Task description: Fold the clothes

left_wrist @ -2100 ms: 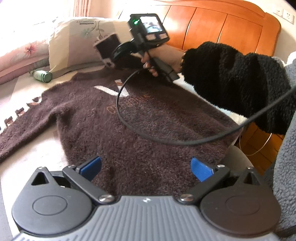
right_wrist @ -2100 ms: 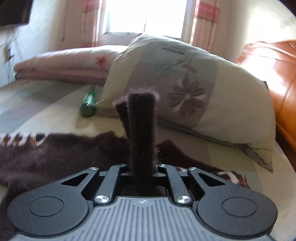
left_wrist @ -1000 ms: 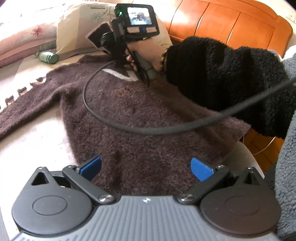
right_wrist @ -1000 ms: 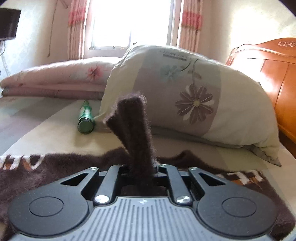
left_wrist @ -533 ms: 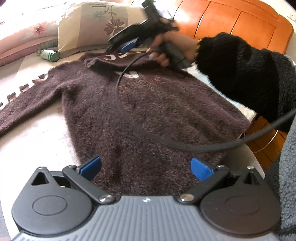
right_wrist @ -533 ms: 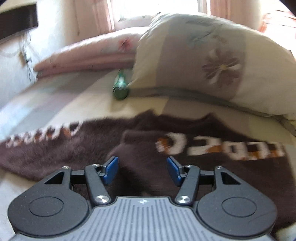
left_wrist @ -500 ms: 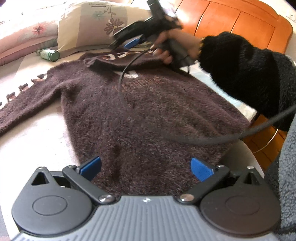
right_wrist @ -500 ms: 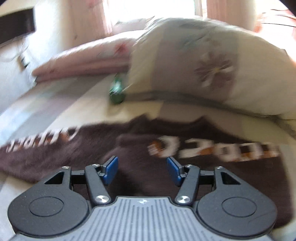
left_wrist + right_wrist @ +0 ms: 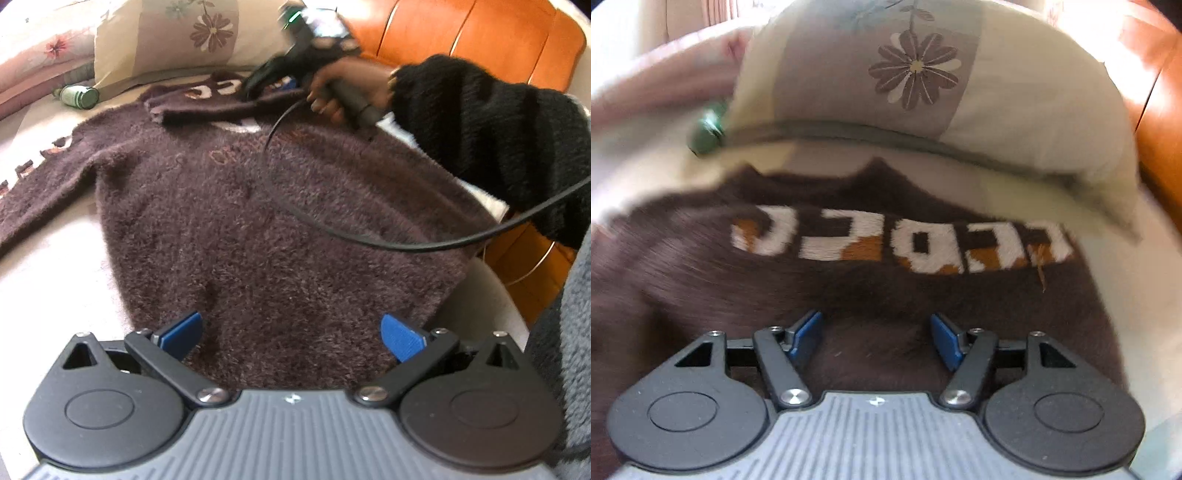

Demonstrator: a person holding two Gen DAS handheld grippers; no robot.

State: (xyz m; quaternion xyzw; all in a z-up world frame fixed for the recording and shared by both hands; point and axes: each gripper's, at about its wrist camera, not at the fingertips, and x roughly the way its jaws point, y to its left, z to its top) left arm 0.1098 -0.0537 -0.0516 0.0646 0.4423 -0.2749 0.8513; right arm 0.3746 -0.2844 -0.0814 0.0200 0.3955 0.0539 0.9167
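A fuzzy dark brown sweater [image 9: 258,206] lies flat on the bed, hem toward me. One sleeve [image 9: 207,99] with white and orange letters is folded across its top; the other sleeve [image 9: 40,177] stretches out to the left. My left gripper [image 9: 291,332] is open and empty just above the hem. My right gripper [image 9: 875,336] is open and empty over the folded sleeve [image 9: 886,240]; in the left wrist view it [image 9: 273,79] hovers low at the sweater's top, blurred.
A floral pillow [image 9: 166,40] [image 9: 923,74] and a green bottle [image 9: 79,96] [image 9: 707,131] lie beyond the sweater. An orange wooden headboard [image 9: 480,33] stands at the right. A black cable [image 9: 332,229] hangs over the sweater. Folded pink bedding [image 9: 33,55] is at far left.
My right gripper opened and let go of the sleeve, which now lies folded across the sweater's top. It then moved right and lower over the sleeve. My left gripper stayed open by the hem.
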